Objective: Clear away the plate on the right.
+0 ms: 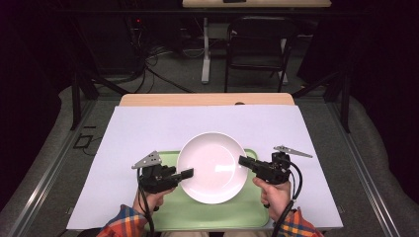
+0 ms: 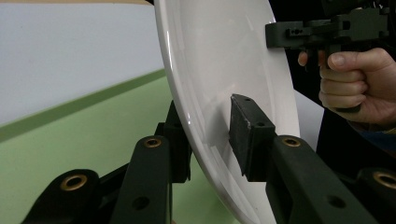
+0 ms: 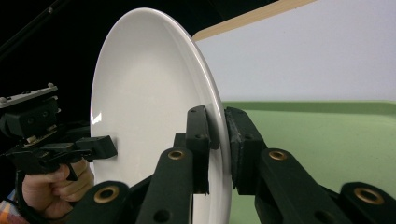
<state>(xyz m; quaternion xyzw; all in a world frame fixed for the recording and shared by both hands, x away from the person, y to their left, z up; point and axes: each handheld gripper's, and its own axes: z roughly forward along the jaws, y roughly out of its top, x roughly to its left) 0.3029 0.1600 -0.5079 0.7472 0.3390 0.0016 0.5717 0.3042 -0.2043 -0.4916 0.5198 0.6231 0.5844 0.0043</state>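
A: Item one, white plate (image 1: 212, 167). Location?

B: Over the green tray (image 1: 217, 212), which lies on the white table cover (image 1: 148, 128). Held at both sides. In both gripper views its rim passes between the jaws, with the tray surface behind it.

A: Item two, left gripper (image 1: 187, 173). Condition?

B: Clamped on the plate's left rim. In the left gripper view one pad (image 2: 245, 128) lies flat on the plate's inner face and the other sits behind it.

A: Item three, right gripper (image 1: 243, 161)?

B: Closed on the opposite rim. In the right gripper view the rim is squeezed between its two pads (image 3: 198, 128), one on each face.

A: Hands?

B: Left hand (image 1: 150, 197) and right hand (image 1: 272, 193) each grasp a gripper handle; plaid sleeves (image 1: 123, 223) enter at the bottom edge.
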